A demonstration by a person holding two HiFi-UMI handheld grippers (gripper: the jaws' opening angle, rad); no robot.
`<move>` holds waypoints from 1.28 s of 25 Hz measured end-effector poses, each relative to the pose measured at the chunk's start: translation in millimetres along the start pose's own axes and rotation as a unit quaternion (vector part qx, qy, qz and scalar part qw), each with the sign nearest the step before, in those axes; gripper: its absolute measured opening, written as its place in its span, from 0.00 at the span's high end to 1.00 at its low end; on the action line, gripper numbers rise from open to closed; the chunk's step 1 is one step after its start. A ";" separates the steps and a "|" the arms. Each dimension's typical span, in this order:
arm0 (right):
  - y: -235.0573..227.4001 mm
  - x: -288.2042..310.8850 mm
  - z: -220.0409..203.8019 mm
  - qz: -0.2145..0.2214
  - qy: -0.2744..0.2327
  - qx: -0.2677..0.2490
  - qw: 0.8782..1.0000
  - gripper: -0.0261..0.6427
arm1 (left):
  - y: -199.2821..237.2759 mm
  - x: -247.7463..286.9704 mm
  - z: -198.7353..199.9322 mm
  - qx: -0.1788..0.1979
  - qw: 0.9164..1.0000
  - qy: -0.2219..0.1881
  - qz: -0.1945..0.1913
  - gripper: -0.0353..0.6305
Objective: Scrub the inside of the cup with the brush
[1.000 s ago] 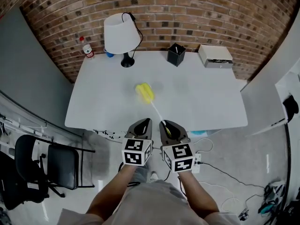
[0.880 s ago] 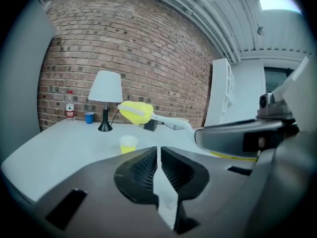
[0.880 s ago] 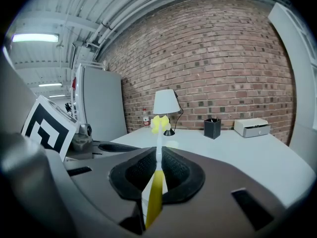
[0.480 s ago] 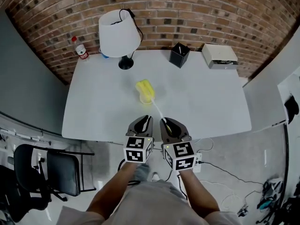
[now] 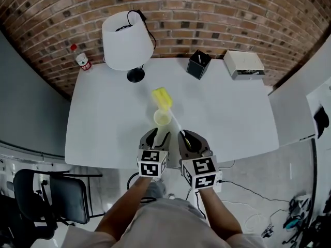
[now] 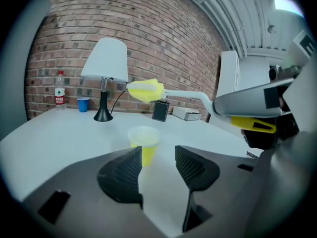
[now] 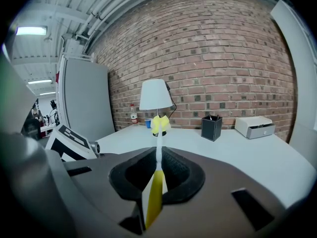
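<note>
The right claw was clamped on the handle of the yellow sponge brush, keeping its head raised near the yellow cup on the white table, while the empty left claw, jaws opening, faced the cup, seemingly to steady it.

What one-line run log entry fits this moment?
left gripper: opening, nothing between fingers | right gripper: shut on brush | yellow cup: upright on table

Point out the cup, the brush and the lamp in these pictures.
cup [image 6: 145, 147], left gripper view, on its side wall.
brush [image 5: 161, 97], head view, on its yellow head.
lamp [image 5: 126, 41], head view, on its white shade.
</note>
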State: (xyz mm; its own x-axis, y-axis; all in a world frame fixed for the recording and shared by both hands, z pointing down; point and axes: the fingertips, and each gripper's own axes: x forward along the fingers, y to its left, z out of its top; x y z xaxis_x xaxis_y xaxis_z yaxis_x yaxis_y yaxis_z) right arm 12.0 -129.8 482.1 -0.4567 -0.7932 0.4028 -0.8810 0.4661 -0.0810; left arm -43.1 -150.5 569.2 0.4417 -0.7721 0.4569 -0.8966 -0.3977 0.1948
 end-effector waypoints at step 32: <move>-18.7 60.2 15.6 -0.018 0.024 -0.006 1.000 0.92 | 39.2 81.1 -10.2 0.073 0.994 0.069 -0.037 0.48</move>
State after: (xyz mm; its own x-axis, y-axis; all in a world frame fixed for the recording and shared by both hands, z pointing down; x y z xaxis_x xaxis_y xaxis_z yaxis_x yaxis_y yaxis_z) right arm -1.0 -192.4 493.6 -0.4173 -0.7899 0.4493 -0.8954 0.4419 -0.0547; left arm -42.7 -223.7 622.8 0.4882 -0.6675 0.5622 -0.8435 -0.5262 0.1077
